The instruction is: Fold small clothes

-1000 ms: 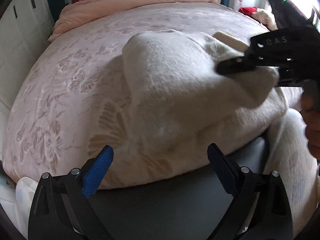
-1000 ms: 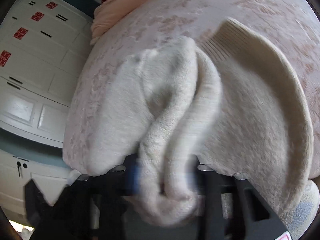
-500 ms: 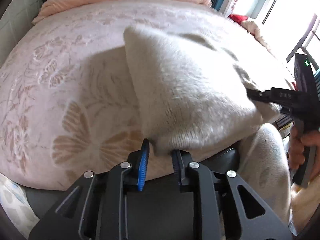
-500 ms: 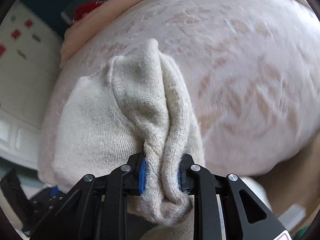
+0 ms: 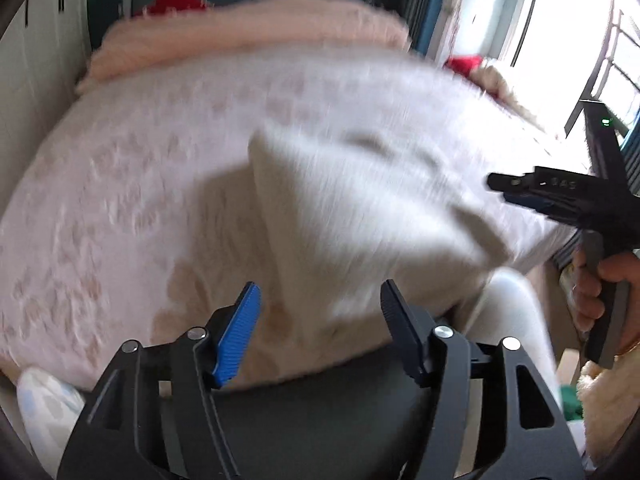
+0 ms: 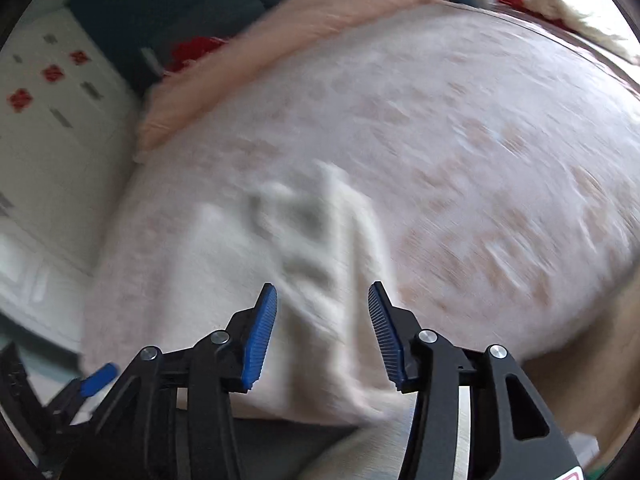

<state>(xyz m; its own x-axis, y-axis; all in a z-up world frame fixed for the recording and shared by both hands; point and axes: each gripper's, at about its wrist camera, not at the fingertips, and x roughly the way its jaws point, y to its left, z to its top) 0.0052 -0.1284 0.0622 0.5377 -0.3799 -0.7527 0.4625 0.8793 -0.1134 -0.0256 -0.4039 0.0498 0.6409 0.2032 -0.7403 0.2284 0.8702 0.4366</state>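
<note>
A cream knitted garment (image 5: 352,216) lies folded on the pink patterned bed cover (image 5: 140,168), near the bed's front edge. It also shows in the right wrist view (image 6: 280,272). My left gripper (image 5: 320,320) is open and empty, just in front of the garment's near edge. My right gripper (image 6: 322,320) is open and empty over the garment's near edge. The right gripper also shows in the left wrist view (image 5: 516,188), at the garment's right side. Both views are motion-blurred.
A pink blanket roll (image 5: 248,36) lies at the bed's far end with a red item (image 5: 176,0) behind it. White cabinets (image 6: 44,128) stand to the left. A window (image 5: 568,20) is at right. A dark bed edge (image 5: 320,400) runs along the front.
Both grippers have opened and let go of the garment, which now lies on the bed. Both have drawn back a little from it.
</note>
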